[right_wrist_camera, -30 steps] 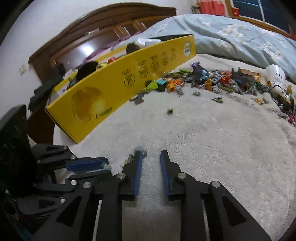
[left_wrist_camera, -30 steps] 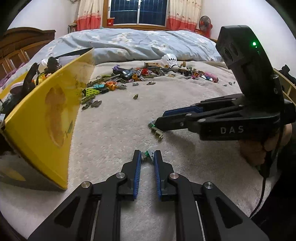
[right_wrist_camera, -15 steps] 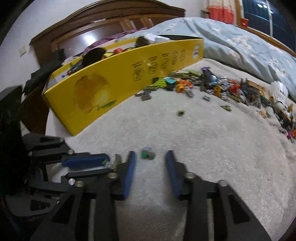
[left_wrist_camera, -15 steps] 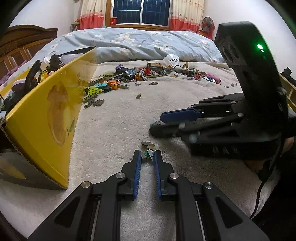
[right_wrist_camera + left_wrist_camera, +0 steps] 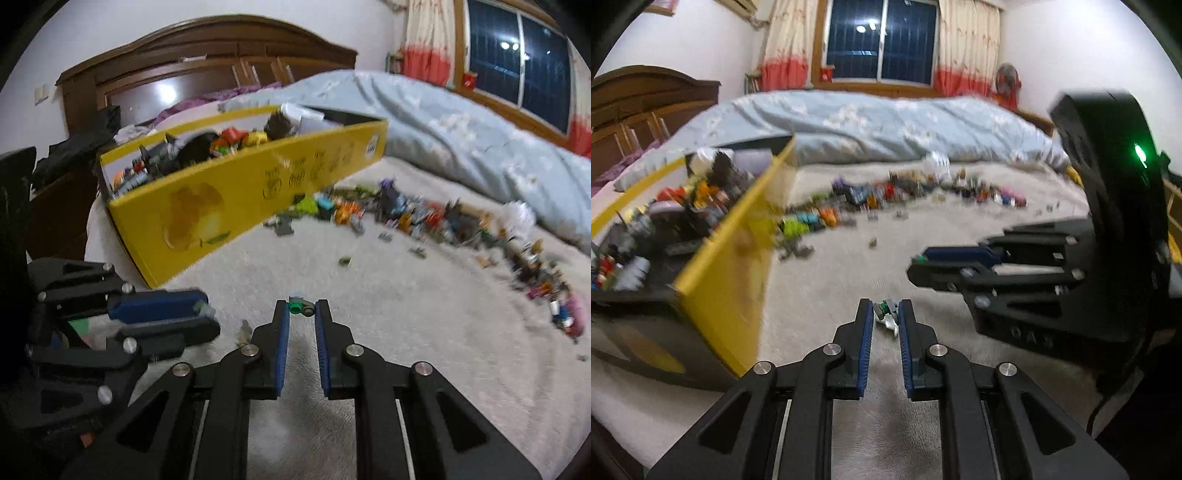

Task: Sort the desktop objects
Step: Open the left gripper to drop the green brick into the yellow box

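My left gripper (image 5: pixel 885 312) is shut on a small green, grey and white toy piece (image 5: pixel 886 314) and holds it above the beige blanket. My right gripper (image 5: pixel 301 309) is shut on a small green and grey piece (image 5: pixel 300 308), also lifted off the blanket. Each gripper shows in the other's view: the right one (image 5: pixel 916 264) at the right, the left one (image 5: pixel 207 314) at the lower left. The yellow box (image 5: pixel 236 199), holding several toys, lies to the left (image 5: pixel 738 266). A row of loose toy pieces (image 5: pixel 886 195) lies farther off (image 5: pixel 424 218).
A blue quilt (image 5: pixel 886 125) is bunched behind the toy row. A wooden headboard (image 5: pixel 192 70) stands at the far left. A small tan piece (image 5: pixel 243 328) lies on the blanket (image 5: pixel 424 332) between the grippers. The blanket's edge drops off at the lower left.
My right gripper has closed on the green and grey piece and lifted it. Both grippers have risen off the blanket and tilted up, so the box's contents now show.
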`<state>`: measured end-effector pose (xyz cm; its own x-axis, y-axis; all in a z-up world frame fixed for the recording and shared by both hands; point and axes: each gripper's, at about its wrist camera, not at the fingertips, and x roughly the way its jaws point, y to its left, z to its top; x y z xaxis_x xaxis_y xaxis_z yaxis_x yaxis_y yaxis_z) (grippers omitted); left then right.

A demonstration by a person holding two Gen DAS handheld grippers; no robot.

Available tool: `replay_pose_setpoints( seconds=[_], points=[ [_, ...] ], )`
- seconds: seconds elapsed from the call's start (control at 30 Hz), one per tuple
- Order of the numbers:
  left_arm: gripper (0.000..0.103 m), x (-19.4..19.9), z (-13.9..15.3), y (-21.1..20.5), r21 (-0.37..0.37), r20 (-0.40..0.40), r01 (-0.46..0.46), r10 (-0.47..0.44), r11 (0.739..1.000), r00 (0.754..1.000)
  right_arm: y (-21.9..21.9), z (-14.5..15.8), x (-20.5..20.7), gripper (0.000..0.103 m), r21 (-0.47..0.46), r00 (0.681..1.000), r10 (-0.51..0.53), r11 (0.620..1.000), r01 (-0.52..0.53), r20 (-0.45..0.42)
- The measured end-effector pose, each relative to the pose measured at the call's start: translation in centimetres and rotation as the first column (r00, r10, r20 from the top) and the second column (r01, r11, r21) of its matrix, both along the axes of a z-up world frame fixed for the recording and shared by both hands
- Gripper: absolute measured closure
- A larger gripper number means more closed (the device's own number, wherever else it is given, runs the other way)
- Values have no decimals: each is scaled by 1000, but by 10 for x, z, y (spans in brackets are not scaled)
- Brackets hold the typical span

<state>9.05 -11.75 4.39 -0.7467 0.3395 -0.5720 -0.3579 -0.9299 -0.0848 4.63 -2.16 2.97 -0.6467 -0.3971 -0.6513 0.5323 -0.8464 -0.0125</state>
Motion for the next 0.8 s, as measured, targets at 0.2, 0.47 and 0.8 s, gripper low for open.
replay_pose_setpoints(
  seconds=[0.2, 0.47, 0.8],
  points=[
    [88, 13, 35, -22, 32, -116, -54, 57, 998, 992, -22, 44, 25, 90, -80, 992, -62, 995, 53, -112],
    [89, 29, 66, -82, 125, -216, -186, 209, 975, 954, -78, 81, 34, 90, -145, 975, -60, 989, 29, -214],
    [89, 13, 73, -140, 157, -198, -295, 323, 942, 925, -134, 91, 9, 90, -172, 972, -13, 985, -28, -235]
  ],
)
